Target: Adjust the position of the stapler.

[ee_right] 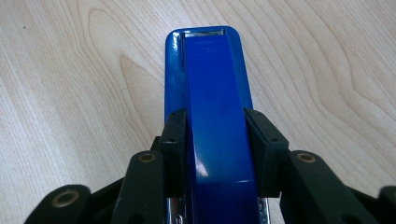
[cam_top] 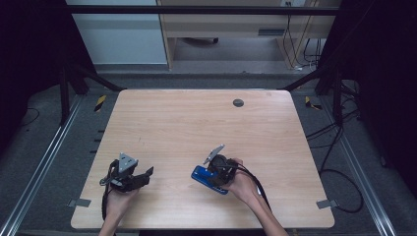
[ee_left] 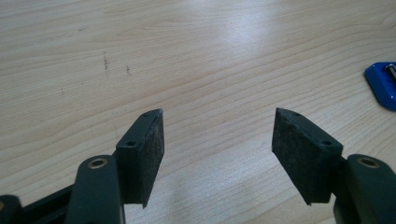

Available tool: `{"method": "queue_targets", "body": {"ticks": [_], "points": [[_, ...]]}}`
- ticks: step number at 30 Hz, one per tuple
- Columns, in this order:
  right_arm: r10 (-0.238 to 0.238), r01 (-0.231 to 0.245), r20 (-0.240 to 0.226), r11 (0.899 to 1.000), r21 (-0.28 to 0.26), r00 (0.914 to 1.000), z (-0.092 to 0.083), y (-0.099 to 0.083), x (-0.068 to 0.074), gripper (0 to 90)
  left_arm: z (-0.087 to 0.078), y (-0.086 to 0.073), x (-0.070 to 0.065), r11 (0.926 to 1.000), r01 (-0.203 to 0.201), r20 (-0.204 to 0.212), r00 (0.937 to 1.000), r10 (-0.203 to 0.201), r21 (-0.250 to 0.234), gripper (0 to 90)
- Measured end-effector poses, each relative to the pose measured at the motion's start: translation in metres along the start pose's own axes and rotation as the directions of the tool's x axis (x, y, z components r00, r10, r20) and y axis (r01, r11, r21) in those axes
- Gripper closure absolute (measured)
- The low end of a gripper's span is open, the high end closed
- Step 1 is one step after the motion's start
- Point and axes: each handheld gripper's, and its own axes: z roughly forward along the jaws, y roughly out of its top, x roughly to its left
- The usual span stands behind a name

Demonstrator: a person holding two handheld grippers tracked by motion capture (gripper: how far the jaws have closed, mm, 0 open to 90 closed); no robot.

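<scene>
Two grippers sit over the near half of a pale wooden surface (cam_top: 196,123), each held in a person's hand that comes in from the near edge. At the left, the left gripper (cam_top: 142,176) hangs just above the wood near the front left corner, with its grey three-cornered plate (cam_top: 127,162) on top and a dark cable trailing down past the wrist. Its fingers (ee_left: 144,154) stand wide apart with nothing between them; in the left gripper view bare wood grain lies under the gap, with a few small dark marks (ee_left: 106,61) farther off. At the far right edge of that view a corner of the blue stapler (ee_left: 382,83) shows, well apart from this gripper.

Toward the middle, the blue stapler (cam_top: 209,179) lies on the surface, a little right of centre and close to the near edge, its long axis slanting across the wood. The right gripper (cam_top: 216,172) is down on it. In the right gripper view the stapler (ee_right: 210,107) runs straight away from the camera, its metal-tipped nose farthest off, and the two black fingers (ee_right: 266,149) press flat against both sides of the blue top arm near its rear end, clamped on it. At the far side of the surface a small dark round disc (cam_top: 238,103) sits by itself.
</scene>
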Motion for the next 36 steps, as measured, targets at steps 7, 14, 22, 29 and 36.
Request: {"method": "queue_targets", "body": {"ticks": [7,14,22,29,36], "points": [[-0.043,0.043,-0.012,0.999,0.001,0.9990,-0.001,0.000,-0.001,65.5,0.000,0.000,0.000,1.0000,-0.003,0.000,1.0000,0.003,0.004,34.0],[-0.054,0.054,-0.028,0.998,0.011,0.9981,-0.003,0.000,-0.001,65.9,0.000,0.000,0.000,1.0000,0.000,-0.001,1.0000,0.000,0.002,34.0],[-0.136,0.135,-0.072,0.991,-0.018,0.9881,-0.018,-0.001,-0.001,65.9,0.000,0.000,0.001,1.0000,-0.002,-0.001,1.0000,0.002,0.005,34.0],[-0.244,0.244,-0.138,0.970,-0.016,0.9598,-0.024,-0.004,0.003,65.9,0.000,0.000,0.001,1.0000,0.004,0.001,1.0000,-0.004,0.003,34.0],[-0.334,0.338,-0.192,0.941,-0.010,0.9229,-0.018,-0.008,0.006,65.9,0.000,0.000,0.001,1.0000,0.001,0.009,1.0000,-0.001,0.005,33.9]]}}
